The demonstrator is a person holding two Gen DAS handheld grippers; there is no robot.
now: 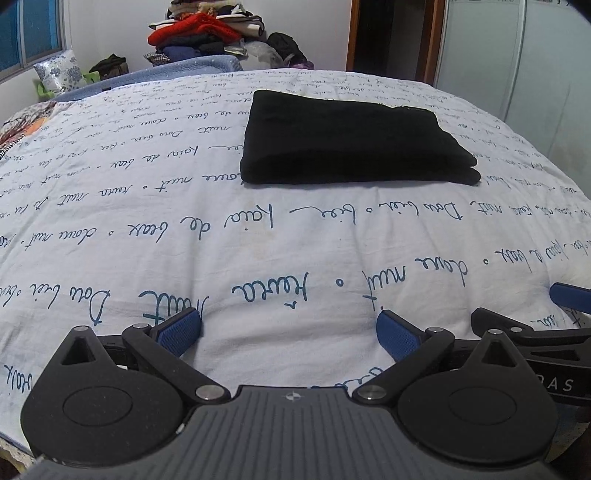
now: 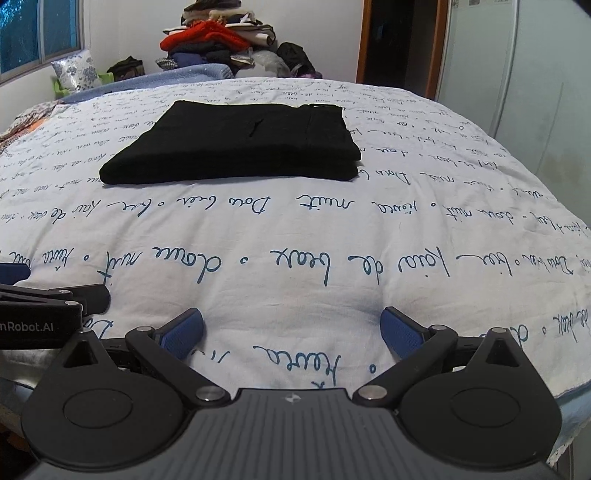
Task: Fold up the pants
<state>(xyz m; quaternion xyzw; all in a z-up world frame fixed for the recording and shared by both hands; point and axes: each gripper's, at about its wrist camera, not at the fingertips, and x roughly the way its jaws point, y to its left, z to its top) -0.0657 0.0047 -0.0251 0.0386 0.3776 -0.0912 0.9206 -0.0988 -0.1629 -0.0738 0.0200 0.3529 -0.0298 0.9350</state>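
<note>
**Folded pants lie on the bed, both grippers empty at the near edge**

The bed (image 1: 295, 240) fills both views, covered by a white bedspread (image 2: 295, 229) printed with lines of blue handwriting. Beyond its far edge a pile of clothes (image 1: 207, 33) is stacked against the wall, with a red piece near the top. A flowered pillow (image 1: 59, 72) sits at the far left under the window.

The black pants (image 1: 347, 140) lie flat on the far half of the bedspread, folded into a neat rectangle of stacked layers. Nothing touches them.

The left gripper (image 1: 290, 330) hovers low over the near edge of the bed, well apart from the pants, its blue-padded fingers (image 1: 181, 330) spread wide and holding nothing. The right gripper (image 2: 291, 330) is just beside it, jaws likewise apart and empty.
</note>
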